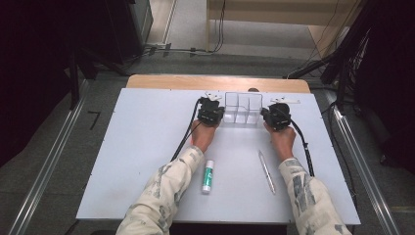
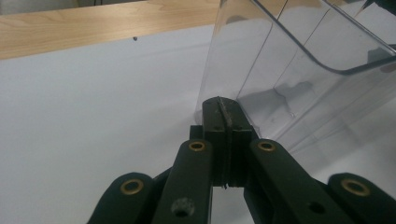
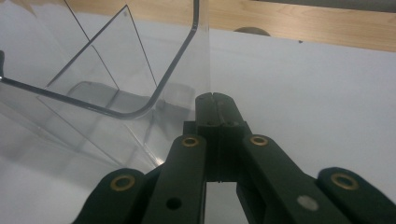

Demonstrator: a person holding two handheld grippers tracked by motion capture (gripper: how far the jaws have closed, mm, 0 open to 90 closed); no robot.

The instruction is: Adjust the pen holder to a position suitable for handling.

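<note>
I have my left claw (image 1: 211,111) and my right claw (image 1: 277,115) both fully closed and empty, one tip against each end wall of the clear plastic organizer (image 1: 243,108) at the bench's (image 1: 137,147) far middle, probably to squeeze and shift it. It is glossy, thin-walled and round-cornered, with inner dividers.

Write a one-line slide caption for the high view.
Two shut grippers, left and right, flank a clear divided organizer; a glue stick and pen lie nearer the person.
</note>
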